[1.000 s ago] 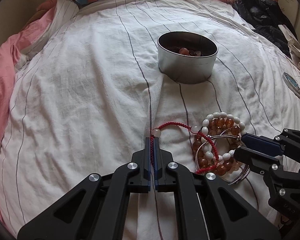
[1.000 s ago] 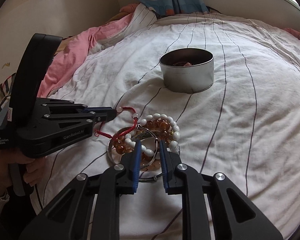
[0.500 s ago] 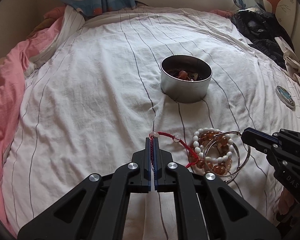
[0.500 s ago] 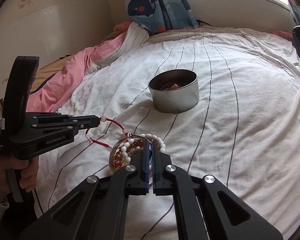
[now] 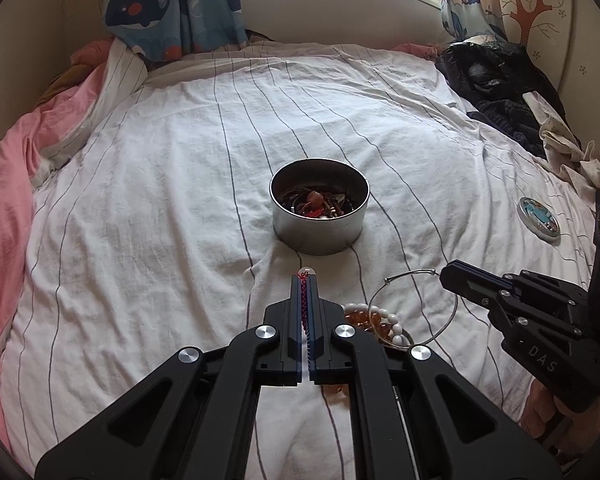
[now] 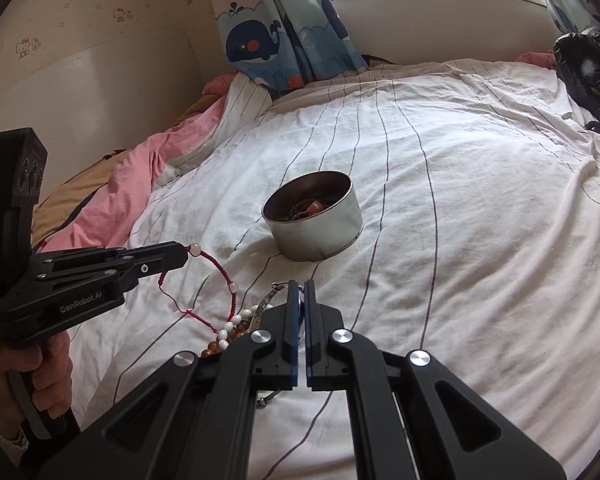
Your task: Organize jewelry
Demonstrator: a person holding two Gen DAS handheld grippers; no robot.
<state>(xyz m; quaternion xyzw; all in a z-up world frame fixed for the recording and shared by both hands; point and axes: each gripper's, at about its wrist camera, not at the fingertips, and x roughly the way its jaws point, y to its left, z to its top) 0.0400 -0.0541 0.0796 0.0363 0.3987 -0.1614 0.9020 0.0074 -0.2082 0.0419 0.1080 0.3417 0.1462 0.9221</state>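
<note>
My left gripper (image 5: pixel 305 278) is shut on a red cord bracelet (image 5: pixel 305 308) that runs between its fingers; a pale bead sits at the tips. In the right wrist view the red cord (image 6: pixel 216 266) hangs from the left gripper (image 6: pixel 184 254) down toward the bead pile. My right gripper (image 6: pixel 299 284) is shut on a thin silver bangle (image 5: pixel 410 275), held tilted above the sheet at the tip of the right gripper (image 5: pixel 444 274). Amber and white bead bracelets (image 5: pixel 380 318) lie on the bed beneath both grippers. A round metal tin (image 5: pixel 319 216) with jewelry inside stands just beyond.
The bed has a white striped sheet (image 5: pixel 180 160). A pink blanket (image 5: pixel 4 208) is bunched along the left. Dark clothes (image 5: pixel 492 80) are piled at the far right. A small round lid (image 5: pixel 538 220) lies right of the tin. Whale curtains (image 6: pixel 284 40) hang behind.
The right gripper has shut on the silver bangle and lifted it. Both grippers have risen, and the red cord has been drawn up off the bead pile.
</note>
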